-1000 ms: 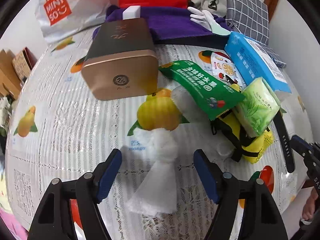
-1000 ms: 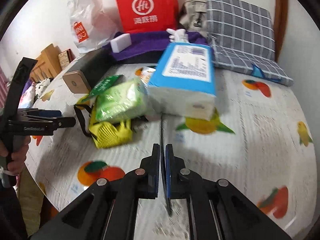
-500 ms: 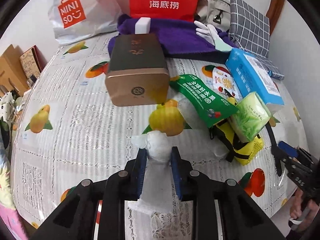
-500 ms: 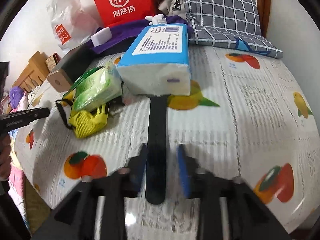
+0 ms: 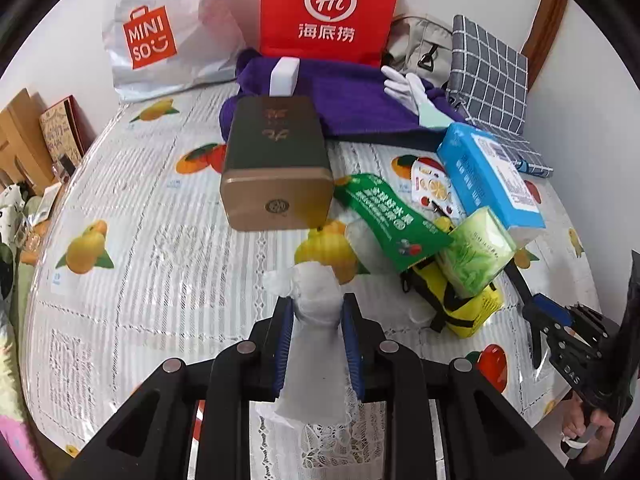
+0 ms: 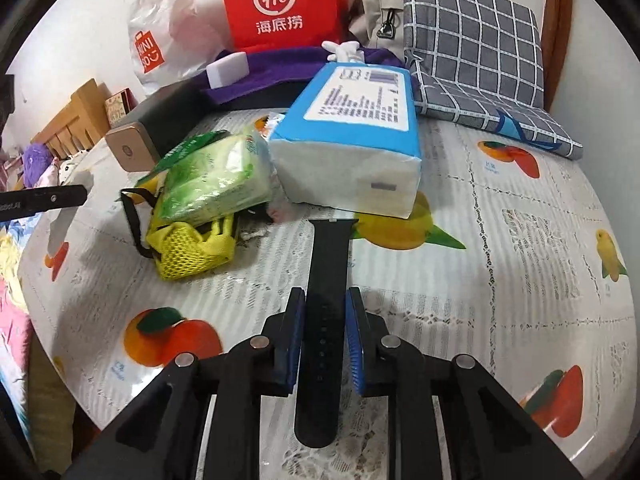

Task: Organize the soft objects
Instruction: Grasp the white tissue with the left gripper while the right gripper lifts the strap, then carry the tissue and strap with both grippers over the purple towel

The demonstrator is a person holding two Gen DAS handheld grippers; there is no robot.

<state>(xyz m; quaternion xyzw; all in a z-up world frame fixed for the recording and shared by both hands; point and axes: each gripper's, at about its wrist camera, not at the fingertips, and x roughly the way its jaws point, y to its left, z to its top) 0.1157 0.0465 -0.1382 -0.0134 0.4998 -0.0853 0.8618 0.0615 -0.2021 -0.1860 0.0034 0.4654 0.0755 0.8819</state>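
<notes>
A knotted white cloth bundle (image 5: 312, 356) hangs between the pads of my left gripper (image 5: 318, 300), which is shut on it just above the fruit-print table cover (image 5: 160, 240). In the right wrist view a black strap (image 6: 328, 256) lies on the table, its far end tucked under the blue tissue pack (image 6: 352, 140). My right gripper (image 6: 325, 294) straddles the strap. Its jaws are closing, and both pads sit against the strap's edges. Beside the blue pack, a green tissue pack (image 6: 212, 184) rests on a yellow mesh bag (image 6: 192, 252).
A gold-and-green tin box (image 5: 276, 168) and a green snack pouch (image 5: 388, 216) lie mid-table. At the back are a purple towel (image 5: 352, 100) with a white block (image 5: 285, 76) and a white glove (image 5: 408, 88), a red bag (image 5: 328, 8) and a grey checked cushion (image 6: 472, 48).
My left gripper closed on the white cloth bundle and raised it slightly. My right gripper opened from fully shut, then came in around the black strap, which is now between its pads.
</notes>
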